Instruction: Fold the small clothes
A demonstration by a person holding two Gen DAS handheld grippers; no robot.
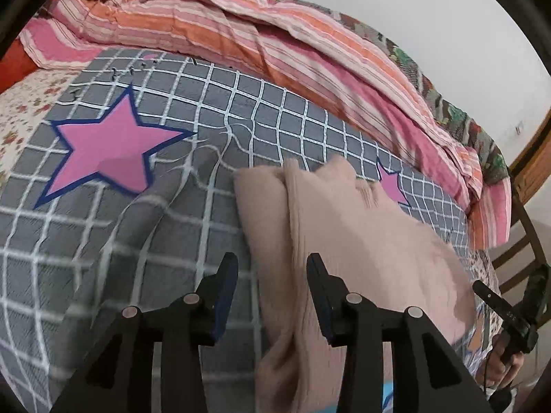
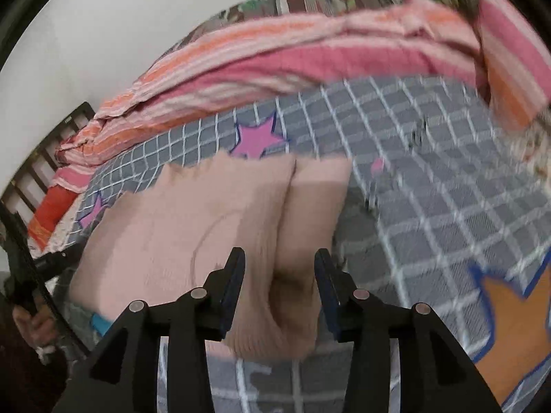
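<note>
A pale pink knit garment (image 1: 344, 241) lies folded on a grey checked bedsheet (image 1: 137, 258) with pink stars. It also shows in the right wrist view (image 2: 206, 227). My left gripper (image 1: 272, 265) is open, hovering over the garment's left edge with nothing between its jaws. My right gripper (image 2: 279, 261) is open over the garment's right part, where a fold line runs. The right gripper, held in a hand, also shows at the lower right of the left wrist view (image 1: 509, 313).
A crumpled pink and orange striped blanket (image 1: 275, 34) lies along the far side of the bed by the white wall. A floral sheet (image 1: 20, 113) shows at the left. A wooden chair (image 1: 523, 247) stands at the right. An orange star (image 2: 509, 327) marks the sheet.
</note>
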